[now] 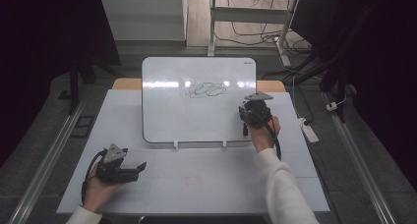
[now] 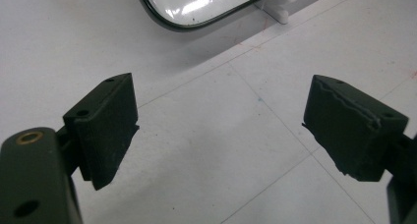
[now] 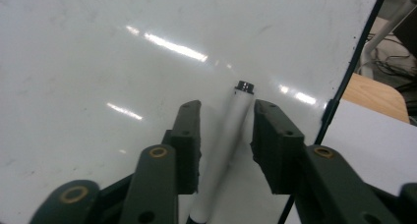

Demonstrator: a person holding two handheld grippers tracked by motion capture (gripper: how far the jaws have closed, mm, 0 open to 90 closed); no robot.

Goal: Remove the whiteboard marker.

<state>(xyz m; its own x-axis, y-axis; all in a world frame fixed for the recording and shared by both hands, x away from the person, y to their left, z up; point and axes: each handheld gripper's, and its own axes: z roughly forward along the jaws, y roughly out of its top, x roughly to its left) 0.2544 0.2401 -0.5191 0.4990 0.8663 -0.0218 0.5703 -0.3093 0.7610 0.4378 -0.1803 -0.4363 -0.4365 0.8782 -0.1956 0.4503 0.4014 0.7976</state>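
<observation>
Right gripper (image 3: 223,121) jaws flank the marker (image 3: 223,145) without clamping; left gripper (image 2: 221,130) jaws apart.

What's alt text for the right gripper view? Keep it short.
The right gripper has its two black jaws on either side of a white marker that lies on the whiteboard; a narrow gap shows on each side of the marker, so it does not look clamped. The marker's dark tip points away from the camera, and the whiteboard's dark right edge runs beside the jaws.

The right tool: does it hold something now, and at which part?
The marker lies between the jaws of the right tool, around its barrel; the pads appear not to press on it, so it is not gripped yet.
</observation>
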